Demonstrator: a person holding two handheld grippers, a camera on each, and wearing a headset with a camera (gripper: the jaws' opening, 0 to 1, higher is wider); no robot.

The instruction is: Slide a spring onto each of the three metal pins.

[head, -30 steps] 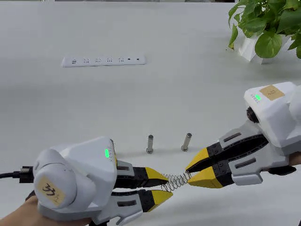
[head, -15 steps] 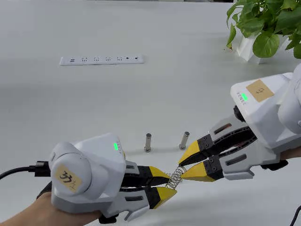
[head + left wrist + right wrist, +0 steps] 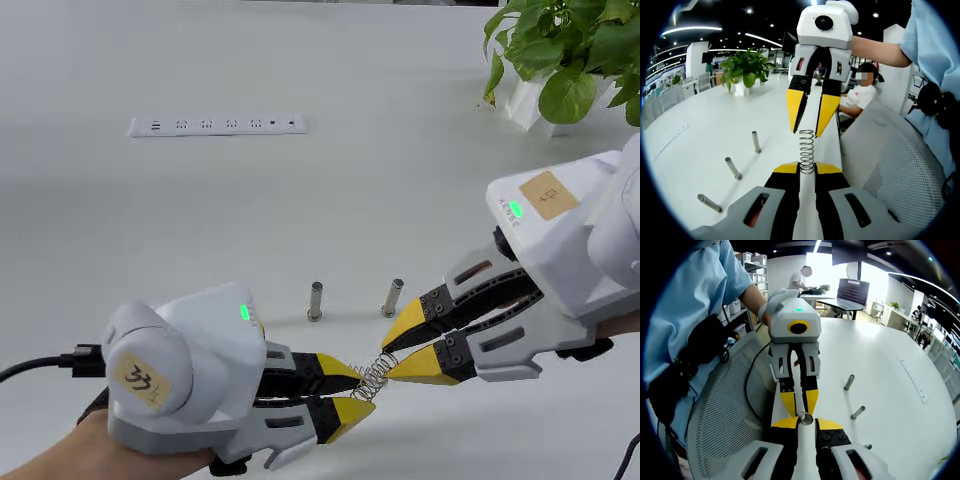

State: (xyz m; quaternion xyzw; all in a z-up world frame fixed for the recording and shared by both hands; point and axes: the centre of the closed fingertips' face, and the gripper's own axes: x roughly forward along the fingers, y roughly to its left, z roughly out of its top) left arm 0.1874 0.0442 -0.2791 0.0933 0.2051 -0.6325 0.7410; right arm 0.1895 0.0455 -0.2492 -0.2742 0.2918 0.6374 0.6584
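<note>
two ends of one spring (image 3: pixel 372 374) are clenched by left gripper (image 3: pixel 366 391) and right gripper (image 3: pixel 387 363), near a bare pin (image 3: pixel 392 297); we judge a handover: next, one lets go, the other aligns it.

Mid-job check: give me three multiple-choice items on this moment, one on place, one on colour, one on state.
1. The spring is: A in a tray; B between the left claw and right claw; C on the floor.
2. The claws' tips are: A red; B yellow; C green.
3. The two pins in the head view are: A bare; B carrying springs; C lying flat.
B: each claw grips one end. B: yellow shows in every view. A: both stand with no coil.
</note>
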